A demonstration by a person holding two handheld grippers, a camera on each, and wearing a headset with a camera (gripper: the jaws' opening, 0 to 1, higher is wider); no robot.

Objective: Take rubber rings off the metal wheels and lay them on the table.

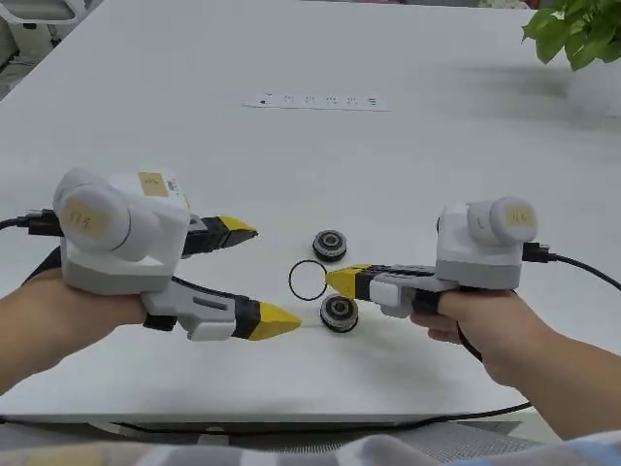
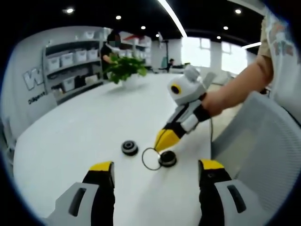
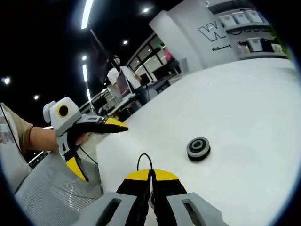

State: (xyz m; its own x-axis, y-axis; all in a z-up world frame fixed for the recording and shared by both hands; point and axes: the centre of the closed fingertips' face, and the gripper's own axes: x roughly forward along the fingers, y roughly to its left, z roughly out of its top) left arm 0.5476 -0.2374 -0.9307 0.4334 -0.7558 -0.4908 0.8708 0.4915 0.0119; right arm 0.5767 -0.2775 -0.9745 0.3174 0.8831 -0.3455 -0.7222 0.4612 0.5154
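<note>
A rubber ring (image 1: pixel 308 281) is pinched in the closed right gripper (image 1: pixel 337 282) beside 1 metal wheel (image 1: pixel 340 313), the left gripper (image 1: pixel 275 277) held wide; release onto the table (image 1: pixel 194 126) is judged next.

Left claw (image 1: pixel 260 275): jaws are standing wide apart, gripping nothing, tips pointing right toward the other claw. Left hand (image 1: pixel 82 316) is wrapping the handle, forearm coming in over the near left edge of the desk (image 1: pixel 291 146).

Right claw (image 1: pixel 342 281): jaws are pressing together, pinching the edge of the rubber ring (image 1: pixel 308 281), tip pointing left. Right hand (image 1: pixel 485 325) is clasping its handle, forearm reaching in from the near right corner.

Both claws are being held low, facing each other.
</note>
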